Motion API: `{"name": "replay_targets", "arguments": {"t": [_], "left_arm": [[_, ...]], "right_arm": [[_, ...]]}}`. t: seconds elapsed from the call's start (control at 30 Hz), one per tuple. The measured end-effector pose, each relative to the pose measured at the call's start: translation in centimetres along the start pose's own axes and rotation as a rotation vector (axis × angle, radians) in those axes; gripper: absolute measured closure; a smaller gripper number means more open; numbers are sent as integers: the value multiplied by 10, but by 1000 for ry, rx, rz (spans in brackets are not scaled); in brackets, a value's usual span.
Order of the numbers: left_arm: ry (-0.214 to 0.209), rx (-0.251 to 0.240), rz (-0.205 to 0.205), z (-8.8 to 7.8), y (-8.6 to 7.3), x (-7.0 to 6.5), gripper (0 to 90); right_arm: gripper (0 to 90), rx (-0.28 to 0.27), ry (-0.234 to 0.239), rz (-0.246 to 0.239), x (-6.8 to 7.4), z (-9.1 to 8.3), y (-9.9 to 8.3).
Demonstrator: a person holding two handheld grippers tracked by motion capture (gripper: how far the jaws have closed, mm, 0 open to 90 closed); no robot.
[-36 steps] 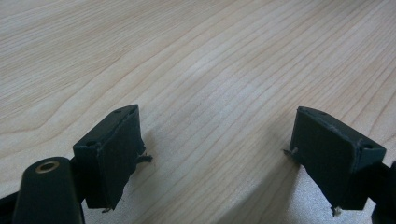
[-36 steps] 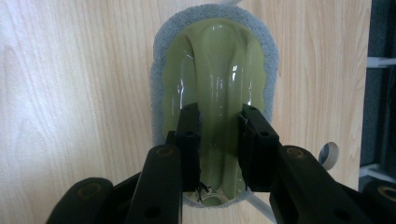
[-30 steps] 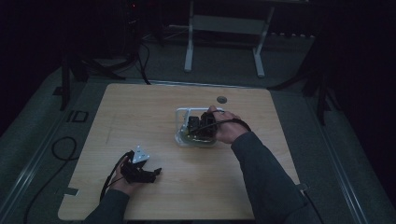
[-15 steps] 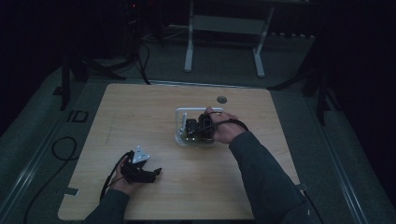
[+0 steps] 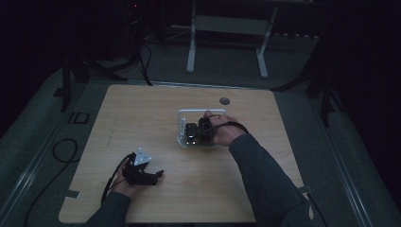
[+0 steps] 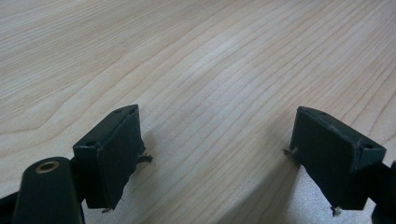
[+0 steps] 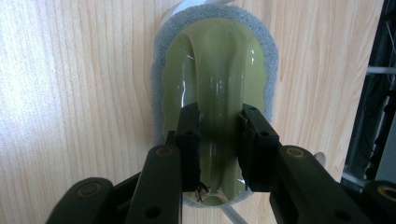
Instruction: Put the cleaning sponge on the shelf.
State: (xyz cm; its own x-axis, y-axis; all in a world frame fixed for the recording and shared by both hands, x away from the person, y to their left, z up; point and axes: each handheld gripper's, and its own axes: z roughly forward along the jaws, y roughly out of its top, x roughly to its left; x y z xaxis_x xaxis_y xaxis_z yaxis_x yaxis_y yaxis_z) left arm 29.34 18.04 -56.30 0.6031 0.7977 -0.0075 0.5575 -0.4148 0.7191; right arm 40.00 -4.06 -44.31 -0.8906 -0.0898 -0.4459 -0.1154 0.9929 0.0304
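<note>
A green scrubber with a raised middle handle and a grey sponge rim lies on the wooden table. My right gripper is shut on that handle, one jaw on each side. In the high view the right gripper is over a white tray at the table's middle, and the dim light hides the scrubber there. My left gripper rests on the table near the front left. Its jaws stand wide apart with nothing between them, so the left gripper is open over bare wood.
A small round grommet sits in the tabletop behind the tray. A metal stand and cables are on the floor beyond and left of the table. The room is dark.
The right hand has shifted slightly toward the near side at the tray. The left gripper has not moved.
</note>
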Motion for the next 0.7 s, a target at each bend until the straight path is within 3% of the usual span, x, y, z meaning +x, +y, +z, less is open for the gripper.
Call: {"name": "replay_targets", "arguments": {"t": [0.7], "left_arm": [[-1,0,0,0,0,0,169]], "right_arm": [[716,36,6,-16,0,20,5]]}}
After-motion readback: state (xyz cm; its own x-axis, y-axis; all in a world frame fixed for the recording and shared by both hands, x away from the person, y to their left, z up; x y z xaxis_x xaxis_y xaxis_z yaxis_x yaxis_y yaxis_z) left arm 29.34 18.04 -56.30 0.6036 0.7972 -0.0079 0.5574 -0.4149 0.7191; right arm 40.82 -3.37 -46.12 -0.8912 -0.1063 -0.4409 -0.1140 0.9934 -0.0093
